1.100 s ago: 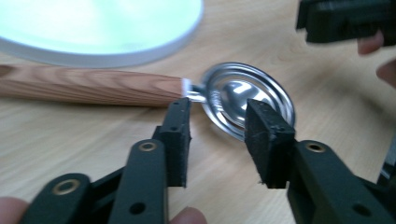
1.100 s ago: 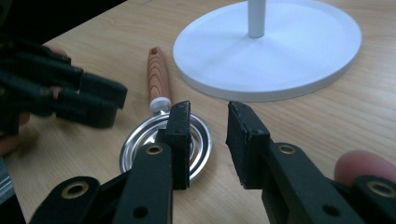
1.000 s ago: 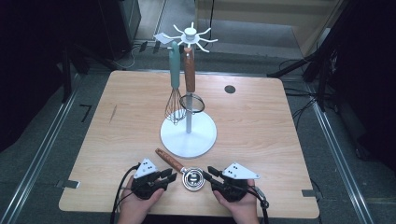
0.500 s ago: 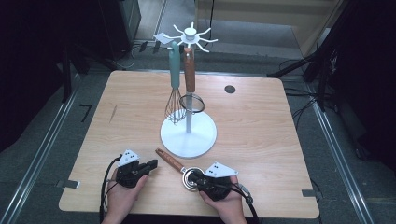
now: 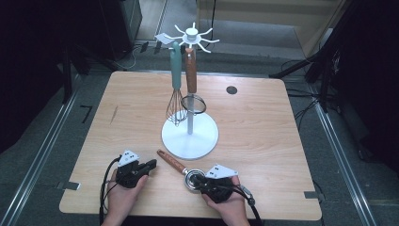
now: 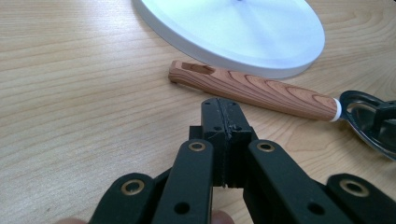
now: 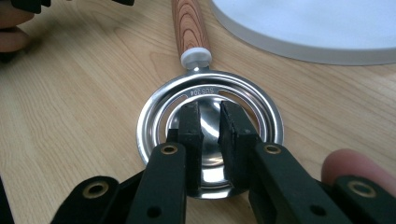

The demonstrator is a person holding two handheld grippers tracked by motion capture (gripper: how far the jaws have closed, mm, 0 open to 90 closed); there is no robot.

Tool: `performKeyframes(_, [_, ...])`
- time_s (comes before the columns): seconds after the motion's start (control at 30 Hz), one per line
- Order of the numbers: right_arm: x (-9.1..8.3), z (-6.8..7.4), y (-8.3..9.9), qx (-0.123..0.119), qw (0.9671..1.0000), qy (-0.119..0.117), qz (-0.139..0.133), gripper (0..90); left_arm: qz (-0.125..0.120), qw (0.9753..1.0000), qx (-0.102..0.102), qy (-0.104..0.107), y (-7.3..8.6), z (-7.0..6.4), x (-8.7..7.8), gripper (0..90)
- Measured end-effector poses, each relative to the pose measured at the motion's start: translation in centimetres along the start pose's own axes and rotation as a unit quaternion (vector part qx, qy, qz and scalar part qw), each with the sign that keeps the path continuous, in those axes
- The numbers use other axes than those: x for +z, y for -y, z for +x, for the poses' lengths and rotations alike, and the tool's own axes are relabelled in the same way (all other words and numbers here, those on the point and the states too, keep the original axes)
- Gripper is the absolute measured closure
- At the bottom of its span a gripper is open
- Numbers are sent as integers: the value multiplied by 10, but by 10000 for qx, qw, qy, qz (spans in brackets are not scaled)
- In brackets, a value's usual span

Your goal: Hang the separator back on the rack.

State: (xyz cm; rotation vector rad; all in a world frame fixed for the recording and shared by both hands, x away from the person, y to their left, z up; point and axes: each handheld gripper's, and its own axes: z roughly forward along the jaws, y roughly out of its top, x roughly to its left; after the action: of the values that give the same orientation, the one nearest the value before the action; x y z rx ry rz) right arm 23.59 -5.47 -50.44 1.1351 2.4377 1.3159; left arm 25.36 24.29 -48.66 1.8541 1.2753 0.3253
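A utensil with a wooden handle [image 5: 171, 161] and a round steel head [image 5: 190, 181] lies flat on the table in front of the white stand base [image 5: 190, 136]. My right gripper [image 5: 196, 181] hovers over that steel head [image 7: 156, 122]. In the right gripper view its jaws [image 7: 209, 117] stand a narrow gap apart above the bowl, with nothing between them. My left gripper [image 5: 151, 164] rests on the table just left of the handle's free end, shut and empty. In the left gripper view its tips [image 6: 222, 108] point at the handle [image 6: 254, 88].
A teal-handled whisk [image 5: 176, 106] and a wood-handled strainer [image 5: 193, 104] hang from the white stand's top hooks. A dark round hole [image 5: 231, 90] sits at the table's back right. Bare wooden table [image 5: 117, 113] spreads left and right of the stand.
My right gripper has moved left onto the steel head. My left gripper drew back to the left, away from the utensil, and now lies shut near the handle's end.
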Motion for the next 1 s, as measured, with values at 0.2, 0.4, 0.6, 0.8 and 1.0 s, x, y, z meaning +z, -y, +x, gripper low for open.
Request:
performKeyframes(0.2, [-6, -4, 4, 17, 10000, 39, -6, 794, -59, 9999, -62, -96, -2, 1, 2, 900])
performKeyframes(0.4, [-13, -9, 9, 84, 9999, 128, -39, 789, -54, 9999, -59, -152, -5, 1, 7, 900])
performKeyframes(0.6, [-23, -14, 15, 166, 9996, 210, -63, 780, -24, 9999, -27, -156, -9, -3, 14, 900])
performKeyframes(0.8, [-36, -16, 20, 279, 9986, 357, -285, 769, 4, 9998, -27, -178, -14, -5, 25, 900])
performKeyframes(1.0, [-45, -25, 20, 562, 9943, 835, -353, 656, 12, 9995, 42, -326, -19, -7, 34, 898])
